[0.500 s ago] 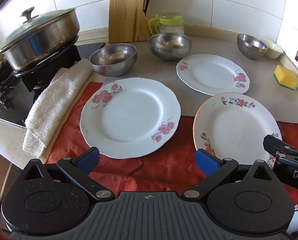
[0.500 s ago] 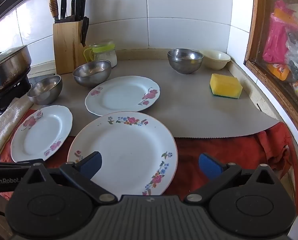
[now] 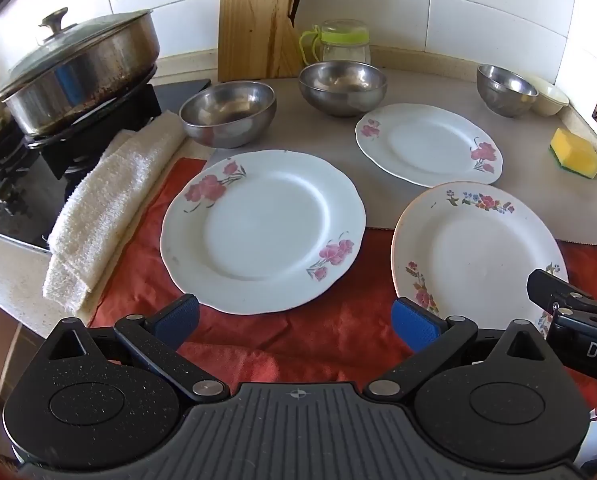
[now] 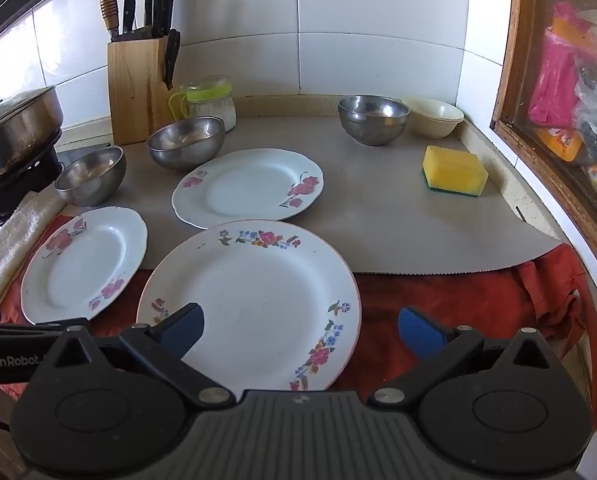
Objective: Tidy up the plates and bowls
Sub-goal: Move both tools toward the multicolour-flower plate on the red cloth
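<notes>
Three white flowered plates lie on the counter: a left plate [image 3: 264, 230] [image 4: 84, 264], a far plate [image 3: 428, 144] [image 4: 248, 186] and a near right plate [image 3: 478, 258] [image 4: 250, 304]. Three steel bowls stand behind: left [image 3: 228, 114] [image 4: 90, 176], middle [image 3: 342, 86] [image 4: 185, 142], right [image 3: 506, 89] [image 4: 373, 119], with a cream bowl [image 3: 550, 97] [image 4: 434, 117] beside it. My left gripper [image 3: 294, 318] is open and empty just in front of the left plate. My right gripper [image 4: 300, 330] is open and empty over the near right plate's front edge.
A lidded pan [image 3: 78, 76] sits on the stove at left, a folded white towel [image 3: 110, 204] beside it. A knife block [image 3: 256, 20] and a jar [image 3: 344, 42] stand at the back. A yellow sponge [image 4: 454, 170] lies at right. A red cloth [image 3: 322, 340] covers the counter's front.
</notes>
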